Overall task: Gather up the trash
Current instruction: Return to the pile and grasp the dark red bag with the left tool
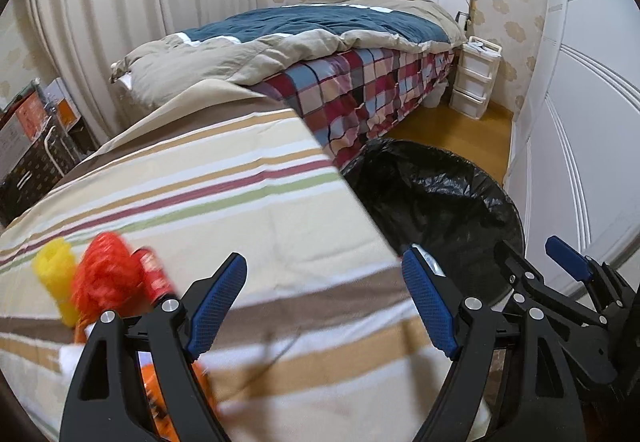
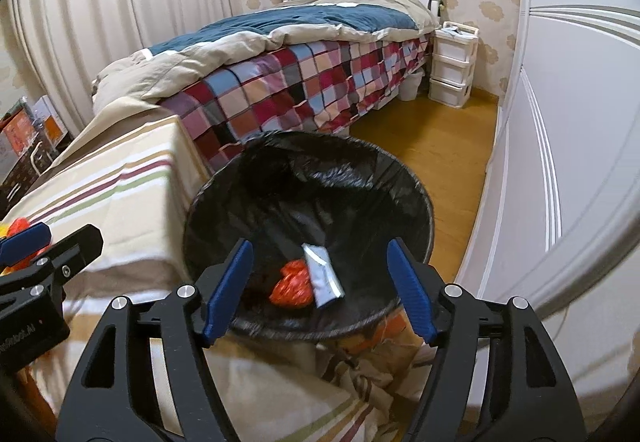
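Both hand-held grippers, left (image 1: 324, 306) and right (image 2: 320, 290), gape empty (trash bin (image 2: 416, 198) below the right).

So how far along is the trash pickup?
Partly done: a red net wad and a silver wrapper lie in the black-lined bin. Both grippers, left and right, are open and empty. Red and yellow netting and a small can remain on the striped cloth.

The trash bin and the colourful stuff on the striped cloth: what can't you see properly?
- Trash bin, left wrist view: the inside is hidden by the striped cloth and the bin's near wall.
- Red and yellow items, left wrist view: blurred, partly behind the left gripper.
- Silver wrapper, right wrist view: print too small to read.
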A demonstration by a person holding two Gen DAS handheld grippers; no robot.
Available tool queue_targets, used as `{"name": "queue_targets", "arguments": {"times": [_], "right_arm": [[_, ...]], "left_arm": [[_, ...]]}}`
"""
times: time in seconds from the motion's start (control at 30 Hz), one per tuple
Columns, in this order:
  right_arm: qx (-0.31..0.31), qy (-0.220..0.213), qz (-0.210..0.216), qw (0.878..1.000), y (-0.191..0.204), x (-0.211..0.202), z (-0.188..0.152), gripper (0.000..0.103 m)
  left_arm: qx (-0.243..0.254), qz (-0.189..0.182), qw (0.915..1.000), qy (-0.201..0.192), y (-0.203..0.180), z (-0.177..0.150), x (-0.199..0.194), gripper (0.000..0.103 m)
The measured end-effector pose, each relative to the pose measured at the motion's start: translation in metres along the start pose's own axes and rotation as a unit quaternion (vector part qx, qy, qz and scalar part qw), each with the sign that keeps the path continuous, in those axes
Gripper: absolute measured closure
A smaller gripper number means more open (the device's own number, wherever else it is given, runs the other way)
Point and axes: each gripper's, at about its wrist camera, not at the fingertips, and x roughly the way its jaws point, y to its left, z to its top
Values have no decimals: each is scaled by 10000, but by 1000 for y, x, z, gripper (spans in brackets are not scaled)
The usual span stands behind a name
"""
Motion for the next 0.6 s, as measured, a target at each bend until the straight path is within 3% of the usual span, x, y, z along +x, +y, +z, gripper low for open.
{"name": "queue_targets", "arguments": {"times": [0.23, 0.6], "right_arm": [[-312, -209, -215, 9991, 19, -33, -14, 30], [-364, -62, 387, 9986, 51, -63, -40, 30]], "left_arm": [[-237, 135, 9996, -55, 32, -22, -29, 23], [-564, 545, 9968, -159, 86, -59, -72, 23]]}}
